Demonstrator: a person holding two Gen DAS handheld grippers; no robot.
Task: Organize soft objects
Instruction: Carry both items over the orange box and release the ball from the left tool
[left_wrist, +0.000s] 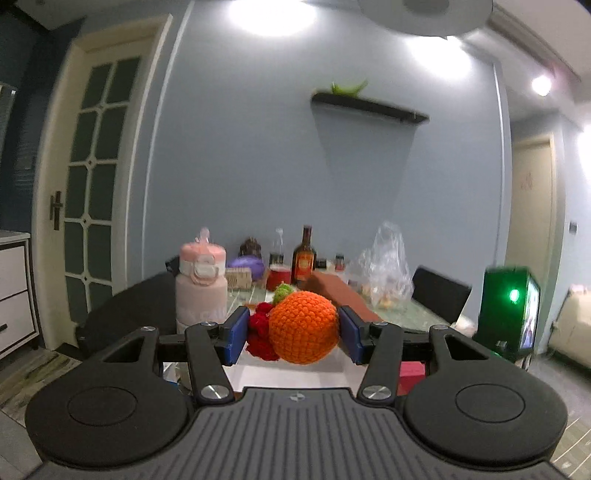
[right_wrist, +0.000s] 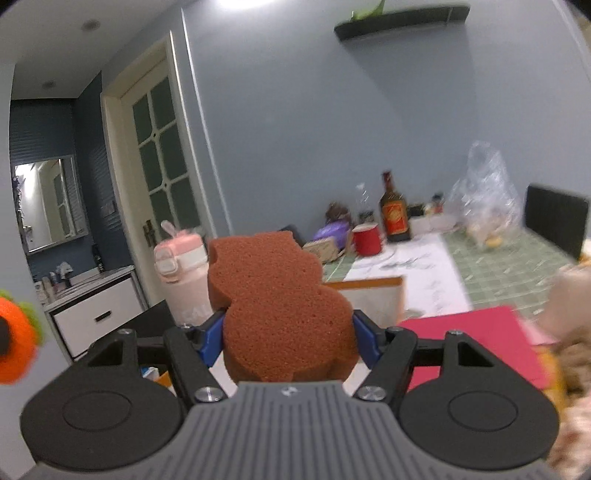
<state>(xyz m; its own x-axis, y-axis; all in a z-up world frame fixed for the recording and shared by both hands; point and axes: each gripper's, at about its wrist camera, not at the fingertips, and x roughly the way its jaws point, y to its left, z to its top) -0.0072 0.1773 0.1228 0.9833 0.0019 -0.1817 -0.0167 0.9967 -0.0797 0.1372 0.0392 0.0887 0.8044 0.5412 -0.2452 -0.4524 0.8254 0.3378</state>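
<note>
Gripping a round orange crocheted fruit toy (left_wrist: 303, 326) with green and red knitted bits between its blue pads, the left tool (left_wrist: 292, 334) is raised above the green-tiled tabletop (right_wrist: 517, 266), while the right tool (right_wrist: 288, 338) clamps a brown figure-shaped foam sponge (right_wrist: 280, 306).

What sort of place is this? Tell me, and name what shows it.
Most likely a home dining area: a table with a green checked cloth carries a brown bottle, a red mug and a pink water bottle, beside a panelled glass door.
</note>
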